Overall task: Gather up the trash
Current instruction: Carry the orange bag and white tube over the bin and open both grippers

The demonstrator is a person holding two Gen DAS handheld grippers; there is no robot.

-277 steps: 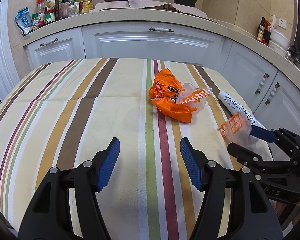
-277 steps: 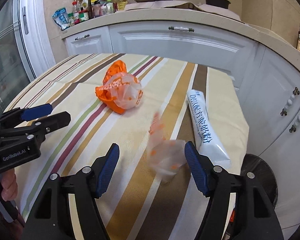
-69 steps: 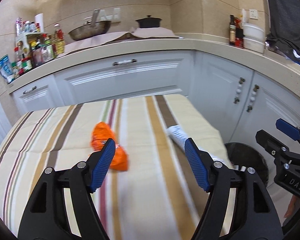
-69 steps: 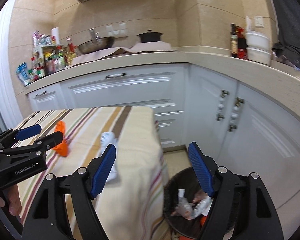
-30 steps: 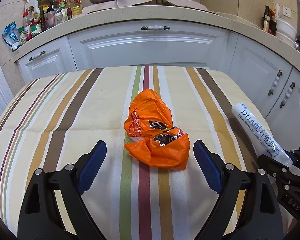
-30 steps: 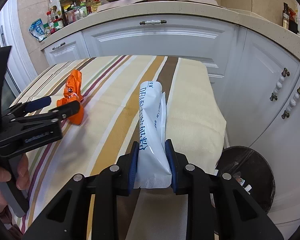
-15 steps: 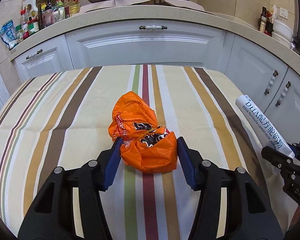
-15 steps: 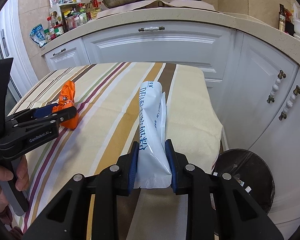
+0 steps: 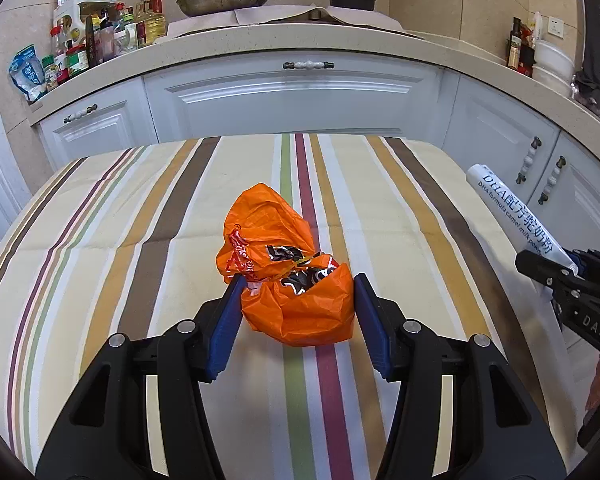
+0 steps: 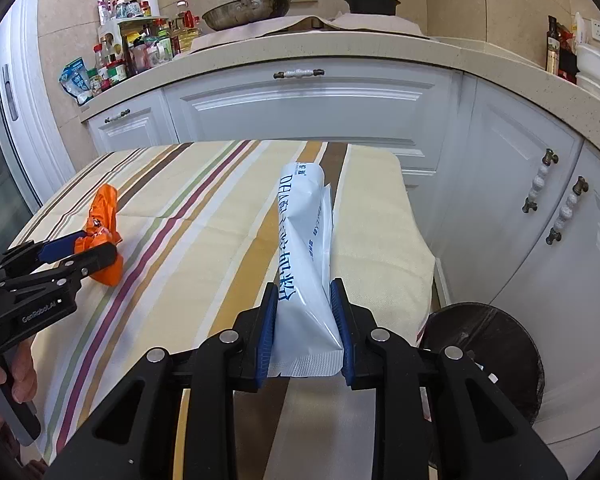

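A: Where's the bin (image 10: 488, 344) from the white milk-powder sachet (image 10: 306, 264)?

B: Low, just right of the bench (image 10: 380, 248) edge. The right gripper (image 10: 306, 340) clamps the sachet's near end, long axis pointing away.

A: And the orange bag (image 9: 288, 276)?

B: Pinched in the left gripper (image 9: 296, 320), farther left of the bin.

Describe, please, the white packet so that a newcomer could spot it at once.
Find the striped tablecloth; near its right edge, above the black bin, the right gripper pinches a long white packet. Blue lettering and its smooth tube shape distinguish it from the crumpled orange bag.
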